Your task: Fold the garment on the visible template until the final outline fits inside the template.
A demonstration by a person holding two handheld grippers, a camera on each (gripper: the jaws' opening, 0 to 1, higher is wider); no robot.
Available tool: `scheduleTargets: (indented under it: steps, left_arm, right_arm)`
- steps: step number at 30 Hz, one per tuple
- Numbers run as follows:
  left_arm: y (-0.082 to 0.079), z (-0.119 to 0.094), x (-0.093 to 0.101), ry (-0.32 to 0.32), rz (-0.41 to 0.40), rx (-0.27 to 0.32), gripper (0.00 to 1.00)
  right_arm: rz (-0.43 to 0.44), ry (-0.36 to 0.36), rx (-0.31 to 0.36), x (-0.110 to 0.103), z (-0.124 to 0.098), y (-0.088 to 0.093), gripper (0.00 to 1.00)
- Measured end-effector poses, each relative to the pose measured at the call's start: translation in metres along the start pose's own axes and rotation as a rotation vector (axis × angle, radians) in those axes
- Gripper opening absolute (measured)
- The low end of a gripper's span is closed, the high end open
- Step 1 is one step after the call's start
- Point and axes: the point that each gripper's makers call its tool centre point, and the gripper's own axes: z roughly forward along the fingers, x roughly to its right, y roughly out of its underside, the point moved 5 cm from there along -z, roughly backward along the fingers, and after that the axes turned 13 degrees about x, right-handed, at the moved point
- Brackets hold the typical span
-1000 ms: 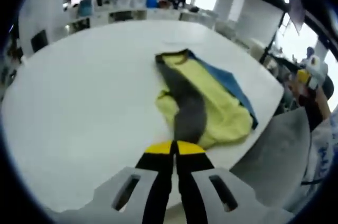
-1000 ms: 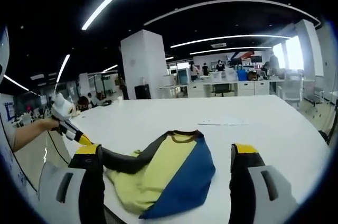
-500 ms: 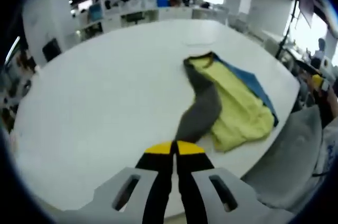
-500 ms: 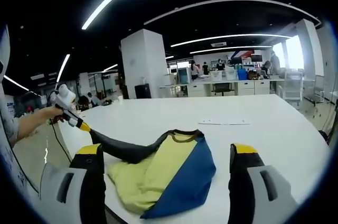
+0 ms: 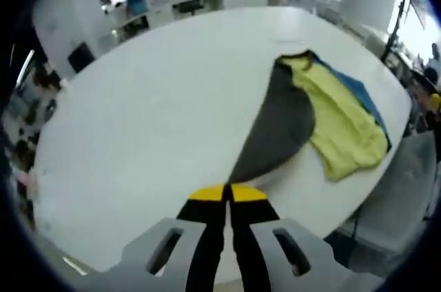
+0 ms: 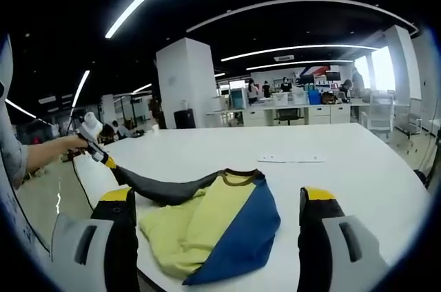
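A garment with a yellow body (image 5: 344, 123), a blue panel (image 5: 360, 91) and a dark grey sleeve (image 5: 279, 127) lies near the edge of the white table (image 5: 151, 113). My left gripper (image 5: 227, 193) is shut on the end of the grey sleeve, which stretches taut from the jaws to the collar (image 5: 295, 58). In the right gripper view the garment (image 6: 213, 226) lies between and beyond my open right gripper (image 6: 218, 195), which holds nothing. The left gripper (image 6: 102, 157) appears there at the left, held by a hand (image 6: 58, 147). A thin pale sheet (image 6: 291, 159) lies flat further along the table.
The table edge (image 5: 358, 202) runs close behind the garment, with a grey chair (image 5: 406, 182) beyond it. A white pillar (image 6: 182, 85), desks and several people stand in the far background. Bare tabletop (image 6: 358, 161) spreads beyond the garment.
My left gripper has drawn the grey sleeve outward, away from the yellow body, so it now lies stretched and spread. The right gripper has stayed open in place.
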Motion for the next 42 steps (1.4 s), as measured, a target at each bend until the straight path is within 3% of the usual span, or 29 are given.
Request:
scheduleTargets:
  steps: [4,18,31,42]
  left_arm:
    - [0.004,0.007,-0.010,-0.027,-0.004,-0.019,0.00]
    - [0.025,0.042,-0.052,-0.056,0.031,-0.195,0.00]
    - [0.032,0.069,-0.078,-0.057,0.056,-0.264,0.00]
    - [0.035,0.096,-0.097,-0.117,0.174,-0.311,0.00]
  right_arm:
    - [-0.006,-0.005,-0.009,-0.003,0.002,0.001,0.98]
    - [-0.025,0.009,-0.019,-0.007,0.004,0.001,0.98]
    - [-0.051,0.046,-0.030,-0.011,0.007,0.000,0.99]
    - [-0.060,0.068,-0.048,-0.018,0.014,0.002,0.99]
